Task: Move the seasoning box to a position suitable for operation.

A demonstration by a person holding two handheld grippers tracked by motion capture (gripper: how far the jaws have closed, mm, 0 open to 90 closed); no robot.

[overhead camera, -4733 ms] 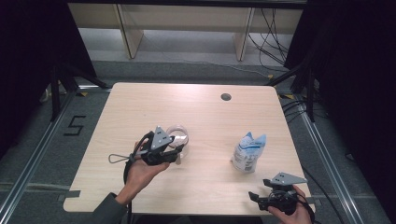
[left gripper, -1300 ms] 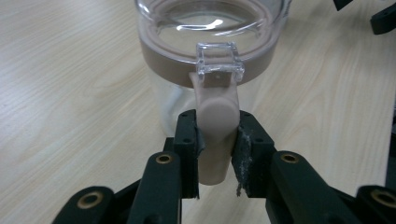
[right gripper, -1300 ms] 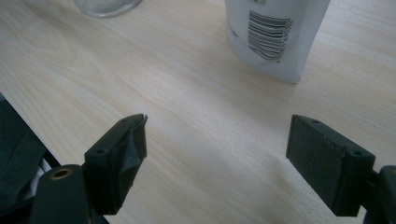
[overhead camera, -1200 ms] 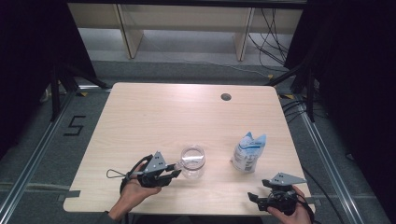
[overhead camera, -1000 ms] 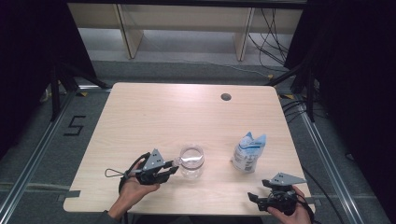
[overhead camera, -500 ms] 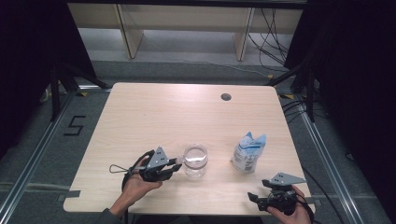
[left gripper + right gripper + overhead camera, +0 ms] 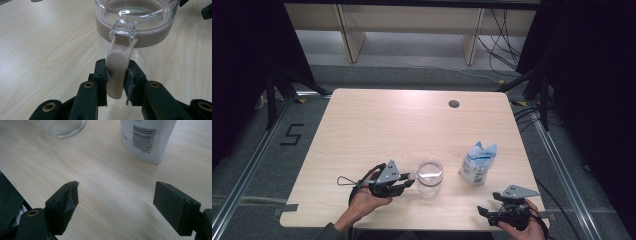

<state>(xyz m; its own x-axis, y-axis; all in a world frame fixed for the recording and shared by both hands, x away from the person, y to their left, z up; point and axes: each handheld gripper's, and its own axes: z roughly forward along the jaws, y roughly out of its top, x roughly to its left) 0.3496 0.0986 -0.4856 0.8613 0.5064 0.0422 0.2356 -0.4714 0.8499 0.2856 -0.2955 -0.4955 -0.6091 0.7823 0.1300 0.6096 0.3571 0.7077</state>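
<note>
A clear jar (image 7: 430,176) with a beige seal ring and a clear lid (image 7: 140,15) stands near the table's front middle. My left gripper (image 7: 411,177) reaches it from the left. In the left gripper view that gripper (image 7: 117,72) is shut on the jar's beige latch (image 7: 117,60), with both pads pressing its sides. A white and blue pouch (image 7: 478,162) stands upright to the right of the jar. My right gripper (image 7: 484,212) rests at the front right edge, and its jaws (image 7: 116,197) stand wide open over bare wood. Beyond them are the pouch's barcode (image 7: 146,135) and the jar's base (image 7: 63,126).
The light wooden table (image 7: 412,125) has a dark cable hole (image 7: 454,104) at the back right. Behind it are wooden shelf legs (image 7: 352,40) and loose cables on the grey floor. A mark like a "5" (image 7: 292,135) lies on the floor at the left.
Since the oldest frame the jar and my left gripper have come nearer the front edge. Over the last second the left gripper shifted slightly right at the jar. The right gripper stayed put.
</note>
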